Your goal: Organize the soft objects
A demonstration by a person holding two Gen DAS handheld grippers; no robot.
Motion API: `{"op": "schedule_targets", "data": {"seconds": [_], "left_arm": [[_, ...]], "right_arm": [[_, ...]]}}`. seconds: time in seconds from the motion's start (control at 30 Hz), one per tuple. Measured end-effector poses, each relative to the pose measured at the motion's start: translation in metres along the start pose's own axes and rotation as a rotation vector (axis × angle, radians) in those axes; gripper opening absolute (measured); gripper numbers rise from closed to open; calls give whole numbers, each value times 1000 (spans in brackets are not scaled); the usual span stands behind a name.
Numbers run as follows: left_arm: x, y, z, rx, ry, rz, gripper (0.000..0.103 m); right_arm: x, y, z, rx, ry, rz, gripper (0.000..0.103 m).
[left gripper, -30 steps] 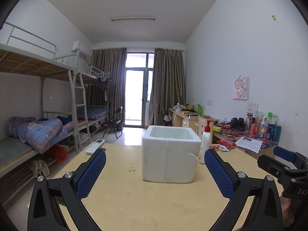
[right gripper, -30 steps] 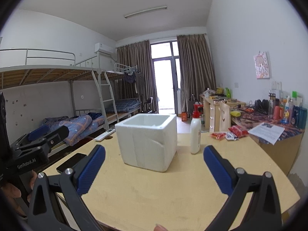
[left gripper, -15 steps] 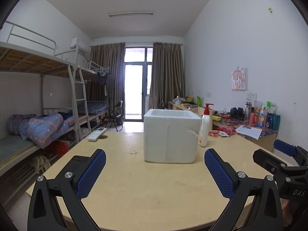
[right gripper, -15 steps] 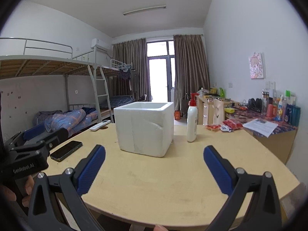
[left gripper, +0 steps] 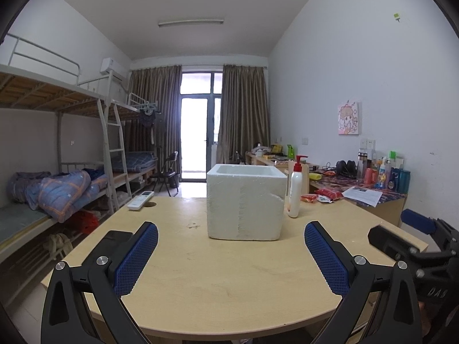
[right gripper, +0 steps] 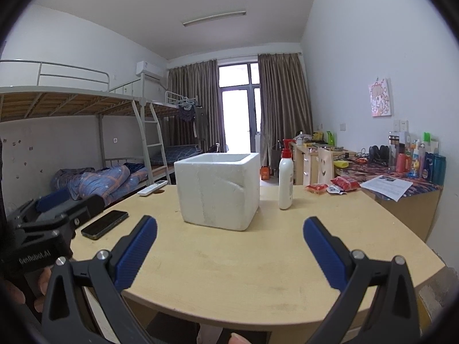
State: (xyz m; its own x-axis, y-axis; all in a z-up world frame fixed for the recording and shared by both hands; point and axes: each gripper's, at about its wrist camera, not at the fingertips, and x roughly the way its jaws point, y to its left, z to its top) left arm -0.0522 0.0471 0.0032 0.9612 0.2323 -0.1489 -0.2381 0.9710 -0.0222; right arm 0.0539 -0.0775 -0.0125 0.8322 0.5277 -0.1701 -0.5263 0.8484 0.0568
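Both our grippers, left gripper (left gripper: 231, 242) and right gripper (right gripper: 229, 238), hang spread wide and empty above the round pale wooden table (left gripper: 229, 286). Mid-table stands the white foam box (left gripper: 246, 202), open-topped; we judge it light, stiff and crumbly, best pinched gently by one wall at the rim. Just beside it stands a white pump bottle with red nozzle (left gripper: 295, 187); the small red snack packets (right gripper: 344, 184) lie farther right, probably soft.
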Motion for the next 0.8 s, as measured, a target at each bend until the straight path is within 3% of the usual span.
{"op": "schedule_targets", "data": {"seconds": [0.47,0.8], "left_arm": [[-34,-3,14,8,-48,18,102],[-25,-5,9,19,-17,18,102]], "right_arm": [[-35,4,10,-14,-80,-11,103],[-24,1,5,-2,-48,-16,103]]}}
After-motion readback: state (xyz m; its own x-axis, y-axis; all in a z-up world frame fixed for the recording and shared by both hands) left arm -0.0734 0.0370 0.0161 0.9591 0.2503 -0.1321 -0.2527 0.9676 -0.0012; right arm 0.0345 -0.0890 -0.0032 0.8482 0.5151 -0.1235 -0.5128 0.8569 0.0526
